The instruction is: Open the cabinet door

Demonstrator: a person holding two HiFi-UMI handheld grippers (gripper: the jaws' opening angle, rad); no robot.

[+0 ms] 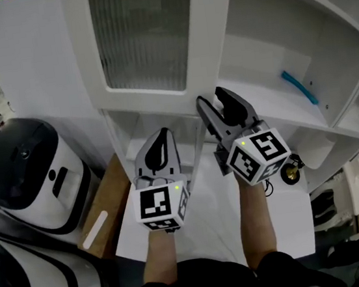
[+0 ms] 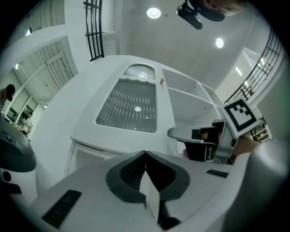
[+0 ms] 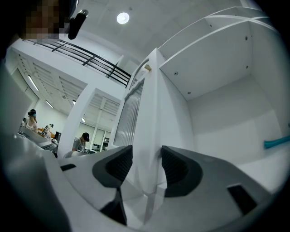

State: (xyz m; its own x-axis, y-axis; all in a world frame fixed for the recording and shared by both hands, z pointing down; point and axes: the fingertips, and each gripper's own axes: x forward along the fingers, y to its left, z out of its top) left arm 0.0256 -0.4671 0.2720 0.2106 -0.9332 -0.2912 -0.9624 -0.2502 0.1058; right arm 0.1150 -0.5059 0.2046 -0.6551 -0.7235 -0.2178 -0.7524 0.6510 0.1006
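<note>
The white cabinet stands in front of me, its door with a ribbed glass panel swung partly open to the left. My right gripper is at the door's lower free edge. In the right gripper view that edge runs between the two jaws, and my right gripper is shut on it. My left gripper hangs lower and to the left, below the door, shut with nothing in it. The left gripper view shows the left gripper with its jaws pressed together under the glass panel.
A blue stick-like object lies on the open shelf inside the cabinet. Two black-and-white appliances stand at the left beside a wooden board. A small gold and black object sits by the lower right shelf.
</note>
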